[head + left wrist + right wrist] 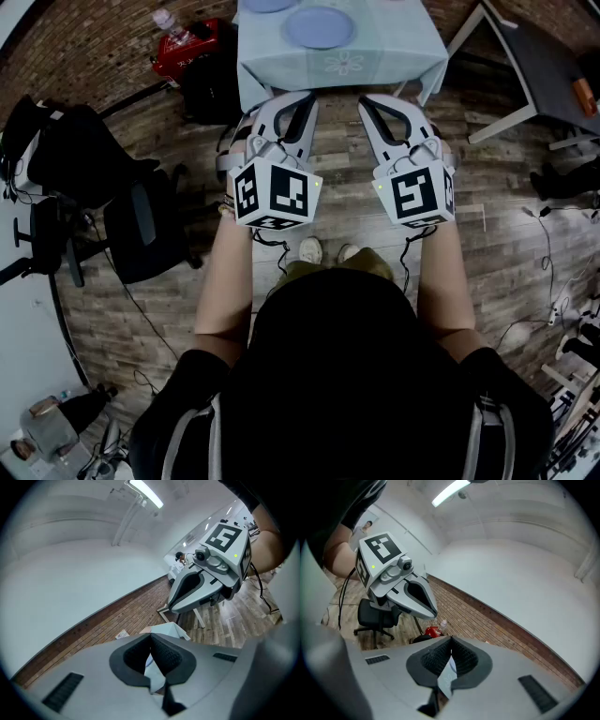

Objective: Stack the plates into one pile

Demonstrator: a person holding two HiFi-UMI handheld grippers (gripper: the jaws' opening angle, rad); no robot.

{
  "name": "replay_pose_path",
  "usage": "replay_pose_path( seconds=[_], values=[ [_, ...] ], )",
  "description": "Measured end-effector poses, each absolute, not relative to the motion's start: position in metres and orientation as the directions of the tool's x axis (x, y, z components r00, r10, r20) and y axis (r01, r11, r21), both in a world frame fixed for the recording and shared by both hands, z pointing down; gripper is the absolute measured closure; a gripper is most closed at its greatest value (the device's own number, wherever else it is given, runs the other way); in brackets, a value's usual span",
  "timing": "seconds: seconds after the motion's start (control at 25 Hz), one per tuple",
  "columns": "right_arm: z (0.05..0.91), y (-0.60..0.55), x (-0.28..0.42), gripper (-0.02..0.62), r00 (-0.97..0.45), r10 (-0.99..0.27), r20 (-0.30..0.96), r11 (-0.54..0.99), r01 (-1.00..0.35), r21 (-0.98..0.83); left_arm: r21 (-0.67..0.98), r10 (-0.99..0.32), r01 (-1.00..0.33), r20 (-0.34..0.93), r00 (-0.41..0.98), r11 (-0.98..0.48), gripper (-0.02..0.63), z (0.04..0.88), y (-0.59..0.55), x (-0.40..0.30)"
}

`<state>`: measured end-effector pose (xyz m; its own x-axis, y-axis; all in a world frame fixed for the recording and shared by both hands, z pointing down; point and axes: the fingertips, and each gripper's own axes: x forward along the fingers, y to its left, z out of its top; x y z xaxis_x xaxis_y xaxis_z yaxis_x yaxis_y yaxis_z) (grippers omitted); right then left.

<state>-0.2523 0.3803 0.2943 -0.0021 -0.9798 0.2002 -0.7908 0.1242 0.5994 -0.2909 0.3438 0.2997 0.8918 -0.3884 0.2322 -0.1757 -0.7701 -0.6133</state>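
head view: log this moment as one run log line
stage: pre-grasp | left gripper: shut, empty | right gripper: shut, empty | near plate, far plate: apart on table, unstacked

The room reads as an office-style lab or workroom. Black swivel office chairs (pixel 141 230) stand on a wood-plank floor (pixel 506 253) with loose cables (pixel 549 272) trailing across it. A brick-faced wall base (pixel 108 620) runs beneath plain white walls, and fluorescent tube lights (pixel 145 493) hang overhead.
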Motion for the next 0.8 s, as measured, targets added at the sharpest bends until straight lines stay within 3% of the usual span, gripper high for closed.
replay_pose_path(
  seconds=[0.8],
  values=[
    [0.293, 0.365, -0.283, 0.560, 0.014, -0.976, 0.217, 0.123, -0.788, 0.604, -0.611, -0.344, -0.145, 0.222, 0.912, -0.778, 0.583, 0.299, 0.329, -0.313]
  ],
)
